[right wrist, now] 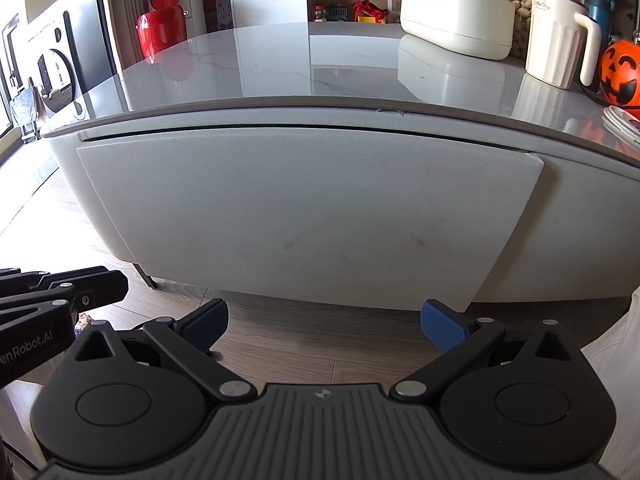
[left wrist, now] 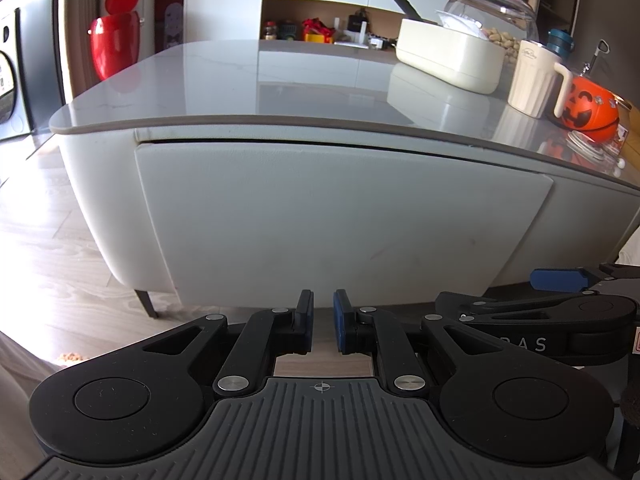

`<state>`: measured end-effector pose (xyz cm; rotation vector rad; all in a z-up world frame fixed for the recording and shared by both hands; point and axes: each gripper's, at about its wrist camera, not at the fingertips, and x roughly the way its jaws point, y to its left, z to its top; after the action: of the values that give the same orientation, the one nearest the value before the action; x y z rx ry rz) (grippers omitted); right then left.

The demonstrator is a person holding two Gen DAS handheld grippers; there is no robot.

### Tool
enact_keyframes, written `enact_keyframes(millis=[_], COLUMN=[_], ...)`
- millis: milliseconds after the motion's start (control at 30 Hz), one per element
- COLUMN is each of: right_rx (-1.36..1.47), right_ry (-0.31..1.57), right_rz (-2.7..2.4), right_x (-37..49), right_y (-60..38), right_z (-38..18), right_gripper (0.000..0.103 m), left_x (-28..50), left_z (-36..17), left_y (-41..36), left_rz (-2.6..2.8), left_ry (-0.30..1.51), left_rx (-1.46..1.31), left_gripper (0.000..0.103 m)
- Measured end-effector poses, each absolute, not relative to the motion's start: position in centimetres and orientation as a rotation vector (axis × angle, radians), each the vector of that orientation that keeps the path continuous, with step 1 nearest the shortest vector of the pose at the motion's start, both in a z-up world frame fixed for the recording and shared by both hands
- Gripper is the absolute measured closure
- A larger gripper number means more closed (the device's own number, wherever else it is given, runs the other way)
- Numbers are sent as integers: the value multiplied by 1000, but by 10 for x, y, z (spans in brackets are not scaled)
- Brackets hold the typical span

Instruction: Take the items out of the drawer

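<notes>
I'm crouched low in front of the table, both tongs aimed downward at its pale side. The drawer front fills my left view, a wide light-grey panel with a thin dark seam along its top edge, and it sits closed, flush under the tabletop. Nothing from inside it shows.

My left gripper has its jaws pulled nearly together, only a narrow slit between the pads, and nothing is in there. Through the slit I see wooden floor. It hangs just below the drawer's lower edge, not touching it.

My right gripper stands wide open, blue pads splayed far apart and empty, floorboards between them. It too sits low before the drawer front, apart from the panel. In the left view it shows at the right edge; in the right view the left tong's black body pokes in at the left.

Up on the glossy top, toward the right: a cream box, a glass jar with peanuts behind it, a ribbed cream jug, and an orange pumpkin bucket at the near right edge. A red bin with its lid up stands on the floor beyond the far left corner.
</notes>
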<state>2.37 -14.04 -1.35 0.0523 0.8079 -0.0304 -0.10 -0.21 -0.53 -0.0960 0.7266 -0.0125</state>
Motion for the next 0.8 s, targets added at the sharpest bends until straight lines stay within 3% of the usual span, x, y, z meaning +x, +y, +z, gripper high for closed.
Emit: enact_keyframes(millis=[800], right_rx=[62], right_ry=[813], right_rz=[-42], right_x=[23], right_y=[-140], right_z=[-14], right_gripper=[0], left_x=[-1], left_z=[-3], left_y=[-1], left_rz=[-7], left_ry=[724], left_rx=[-110], left_gripper=[90])
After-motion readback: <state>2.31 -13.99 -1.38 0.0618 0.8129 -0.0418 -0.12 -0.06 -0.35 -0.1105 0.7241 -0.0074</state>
